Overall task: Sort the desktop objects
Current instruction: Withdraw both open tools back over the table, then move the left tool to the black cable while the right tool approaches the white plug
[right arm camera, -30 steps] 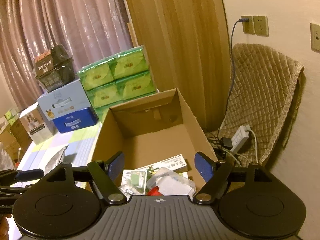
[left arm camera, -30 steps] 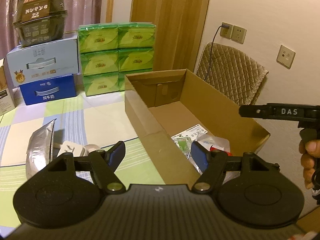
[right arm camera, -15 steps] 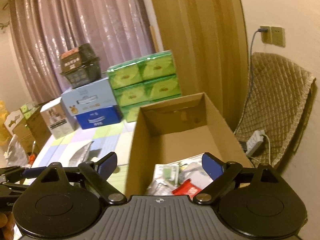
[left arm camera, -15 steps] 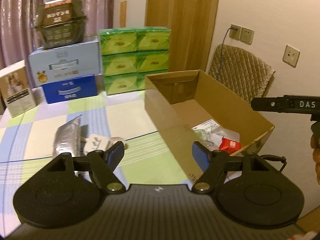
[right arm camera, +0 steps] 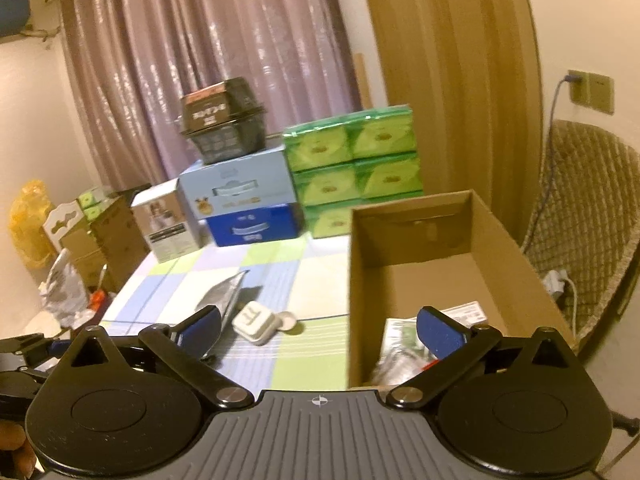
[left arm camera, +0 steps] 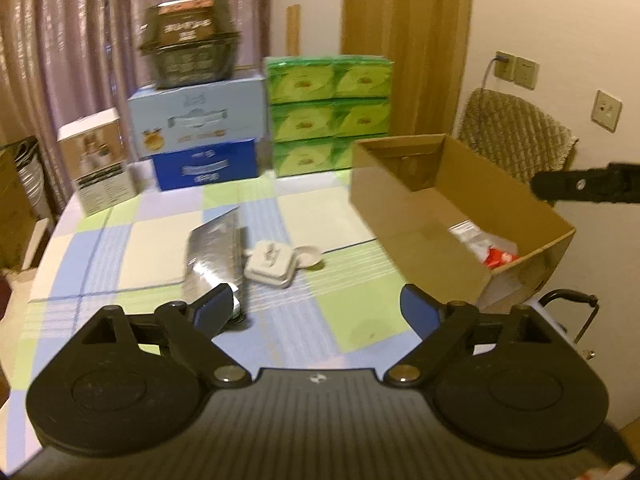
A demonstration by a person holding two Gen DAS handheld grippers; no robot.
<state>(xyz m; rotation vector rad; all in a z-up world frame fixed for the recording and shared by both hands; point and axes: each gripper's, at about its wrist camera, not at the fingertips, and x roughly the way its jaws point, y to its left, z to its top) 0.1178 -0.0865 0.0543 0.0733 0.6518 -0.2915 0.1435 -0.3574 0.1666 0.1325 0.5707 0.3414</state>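
Note:
An open cardboard box [left arm camera: 420,216] [right arm camera: 368,280] stands at the table's right side with packets and a red item [left arm camera: 498,257] in its near end. On the checked tablecloth lie a silver foil pouch [left arm camera: 214,250] [right arm camera: 226,296], a white plug adapter [left arm camera: 271,263] [right arm camera: 256,322] and a small round lid [left arm camera: 309,255] [right arm camera: 287,321]. My left gripper [left arm camera: 316,312] hovers near the pouch, its jaws opening, nothing between them. My right gripper [right arm camera: 320,326] straddles the box's near left corner, jaws opening wide, holding nothing.
Stacked cartons line the table's back: green tissue packs [left arm camera: 328,114], a pale blue box [left arm camera: 198,120] on a dark blue one, a black container [left arm camera: 188,42] on top, a small white box [left arm camera: 98,160]. A quilted chair [right arm camera: 588,220] stands right of the box.
Both grippers have drawn back and leftward from the box, and both have opened wider. The pouch, adapter and lid now show in full on the cloth.

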